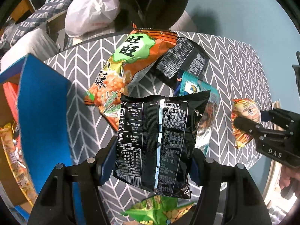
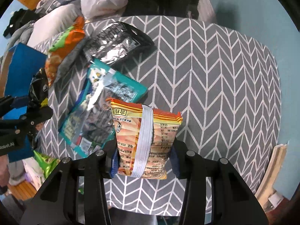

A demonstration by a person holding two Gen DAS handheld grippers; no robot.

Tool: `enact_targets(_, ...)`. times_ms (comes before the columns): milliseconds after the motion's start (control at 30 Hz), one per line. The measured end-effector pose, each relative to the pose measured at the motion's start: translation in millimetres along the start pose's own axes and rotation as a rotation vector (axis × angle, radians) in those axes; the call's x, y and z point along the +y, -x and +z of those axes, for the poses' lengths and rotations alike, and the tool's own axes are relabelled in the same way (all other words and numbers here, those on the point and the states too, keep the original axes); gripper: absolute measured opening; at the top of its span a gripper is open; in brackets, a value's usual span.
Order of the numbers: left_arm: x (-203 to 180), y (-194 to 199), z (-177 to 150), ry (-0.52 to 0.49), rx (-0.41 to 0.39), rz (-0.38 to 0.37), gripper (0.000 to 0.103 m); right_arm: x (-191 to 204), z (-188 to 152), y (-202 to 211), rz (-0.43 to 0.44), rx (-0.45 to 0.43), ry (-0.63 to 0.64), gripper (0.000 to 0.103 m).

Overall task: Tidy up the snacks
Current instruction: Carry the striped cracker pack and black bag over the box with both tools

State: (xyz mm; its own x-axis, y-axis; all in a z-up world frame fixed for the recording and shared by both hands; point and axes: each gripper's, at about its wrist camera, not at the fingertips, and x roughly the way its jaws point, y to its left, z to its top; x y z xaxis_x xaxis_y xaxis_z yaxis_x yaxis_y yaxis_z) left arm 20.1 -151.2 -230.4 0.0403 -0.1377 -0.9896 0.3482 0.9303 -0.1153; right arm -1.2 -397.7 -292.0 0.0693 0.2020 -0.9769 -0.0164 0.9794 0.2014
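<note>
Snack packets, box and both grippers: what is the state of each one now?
Left gripper: shut on black packet, lifted.
Right gripper: shut on orange packet, lifted.
Large orange bag: lying on table.
Teal packet: lying flat.
Blue box: open, snacks inside.

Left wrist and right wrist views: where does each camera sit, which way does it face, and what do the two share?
Left wrist: on the left gripper, facing down at the table; it holds a black packet; the right gripper shows too.
Right wrist: on the right gripper, facing down; it grips an orange packet; the left gripper shows at the edge.
Shared: the table, both packets, the teal packet and the blue box.
</note>
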Motion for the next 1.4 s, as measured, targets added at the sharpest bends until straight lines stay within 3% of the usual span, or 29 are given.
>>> enact_targets(500, 17.4, 46.0, -25.0, 0.024, -0.05, 0.038, 0.067, 29.3, -8.8, 69.0, 0.025, -0.047, 0.079, 0.042)
enact_targets(1400, 98.5, 129.1, -55.7, 0.152, -0.16, 0.092, 0.067, 160.6, 26.2, 94.5, 0.107, -0.088, 0.295, 0.042)
